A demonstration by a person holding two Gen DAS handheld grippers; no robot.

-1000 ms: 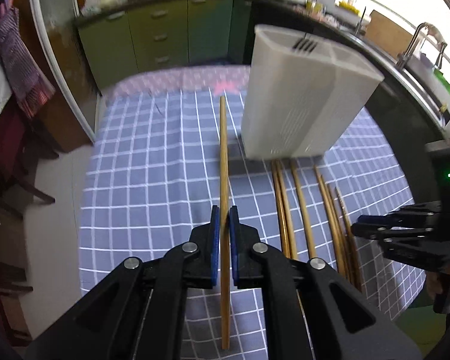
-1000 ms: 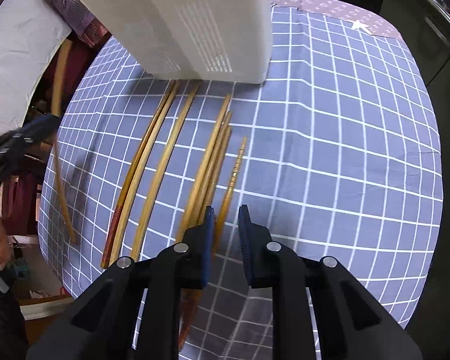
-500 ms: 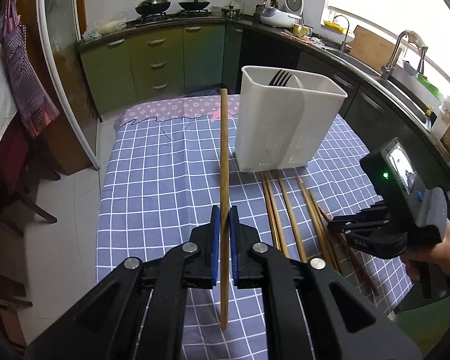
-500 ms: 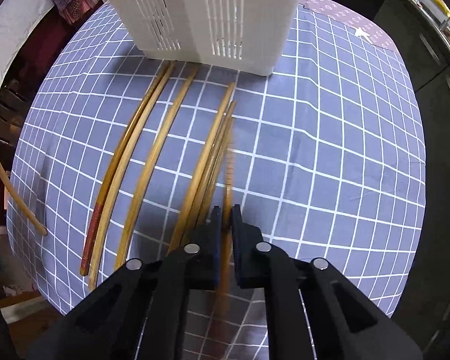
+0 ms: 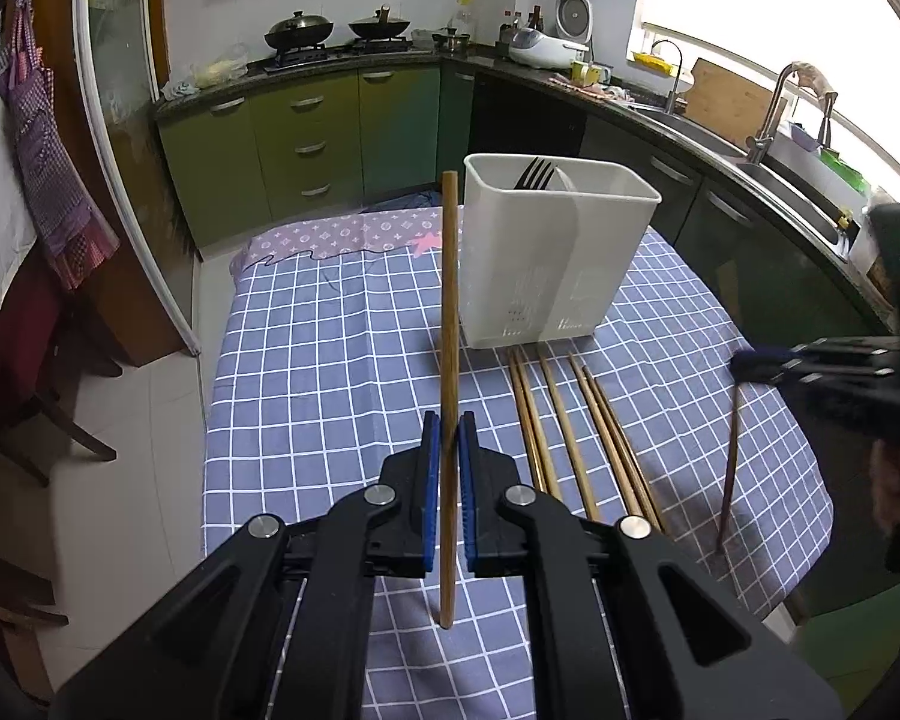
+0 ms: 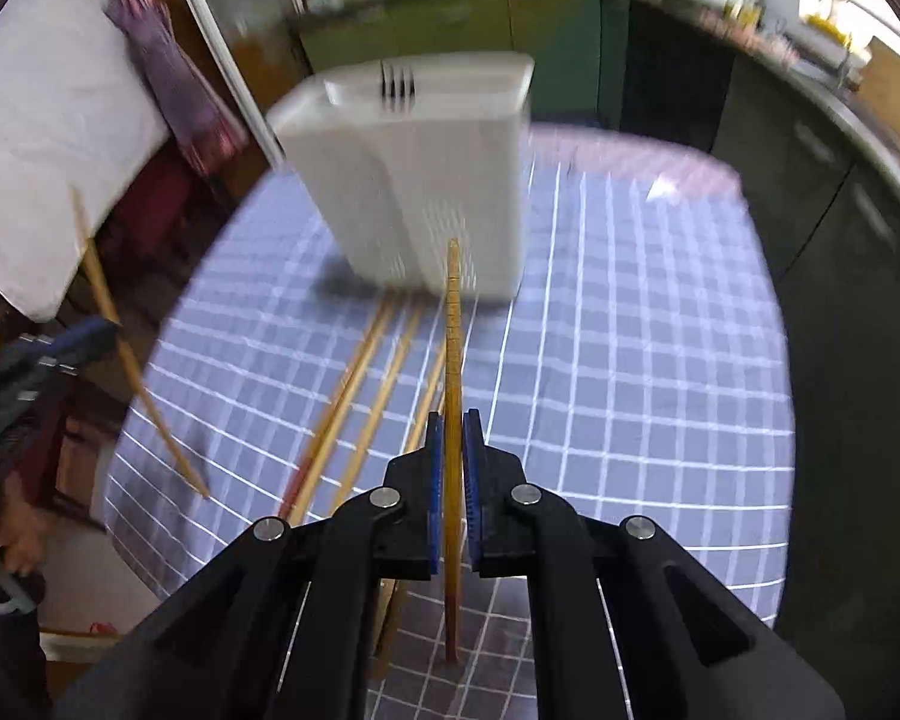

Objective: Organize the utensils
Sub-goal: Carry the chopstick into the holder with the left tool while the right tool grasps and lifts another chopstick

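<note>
Wooden chopstick point(image 5: 448, 324) clamped in left tool point(image 5: 444, 456) | second chopstick point(image 6: 452, 372) clamped in right tool point(image 6: 453, 456) | white holder point(image 5: 555, 252) ahead

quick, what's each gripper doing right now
left gripper: closed on a chopstick, lifted off the table.
right gripper: closed on another chopstick, also lifted.

Home kitchen: green cabinets point(image 5: 306, 138) under a dark counter point(image 5: 342, 57), two woks on a gas stove point(image 5: 339, 36), rice cooker point(image 5: 540, 54), sink with faucet point(image 5: 777, 105), checkered cloth over the tabletop point(image 5: 306, 360).
</note>
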